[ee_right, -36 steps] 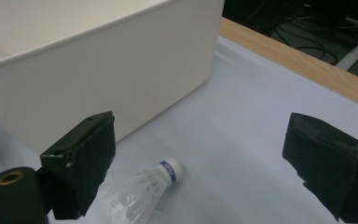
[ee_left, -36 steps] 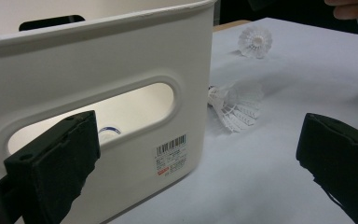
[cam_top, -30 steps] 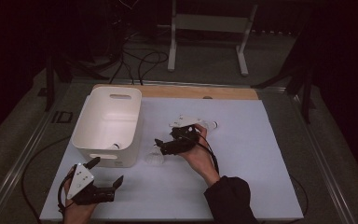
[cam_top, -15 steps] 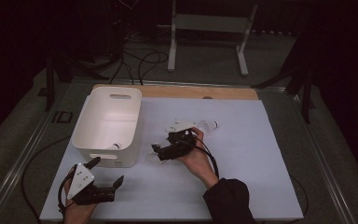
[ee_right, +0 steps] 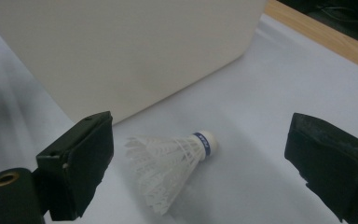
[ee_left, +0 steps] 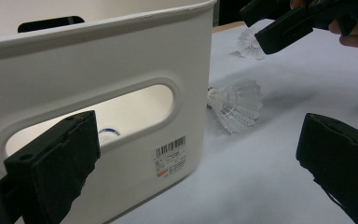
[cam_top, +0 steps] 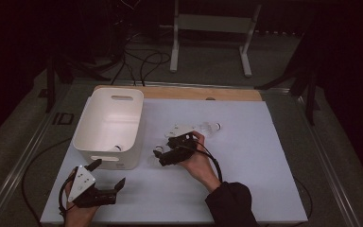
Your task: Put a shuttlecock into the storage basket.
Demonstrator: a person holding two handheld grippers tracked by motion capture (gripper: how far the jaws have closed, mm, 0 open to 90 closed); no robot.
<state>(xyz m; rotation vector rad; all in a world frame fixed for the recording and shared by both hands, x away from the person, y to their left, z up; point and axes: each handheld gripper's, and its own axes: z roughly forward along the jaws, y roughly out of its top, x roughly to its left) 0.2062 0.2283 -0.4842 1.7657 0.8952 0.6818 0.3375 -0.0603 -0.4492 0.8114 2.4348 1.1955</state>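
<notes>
A white shuttlecock (ee_right: 168,161) with a blue-banded cork lies on its side on the white table, between the wide-apart jaws of my right gripper (ee_right: 200,163); nothing touches it. In the high view that right gripper (cam_top: 164,152) is open just right of the white bin (cam_top: 90,124), over the shuttlecock (cam_top: 158,150). My left gripper (cam_top: 108,173) is open at the bin's near wall (ee_left: 121,60), with nothing between its jaws. From there the shuttlecock (ee_left: 235,105) and the right gripper (ee_left: 298,21) show past the bin's corner. Another shuttlecock (ee_left: 107,134) sits inside the bin.
One more shuttlecock (cam_top: 209,126) lies farther back on the table, behind the right hand. The bin's near wall has a handle slot (ee_left: 98,116) and a barcode label (ee_left: 170,154). A wooden strip (cam_top: 194,92) runs along the table's far edge.
The right gripper has come slightly toward the near side and lower, around the shuttlecock beside the bin. The left gripper has stayed put.
</notes>
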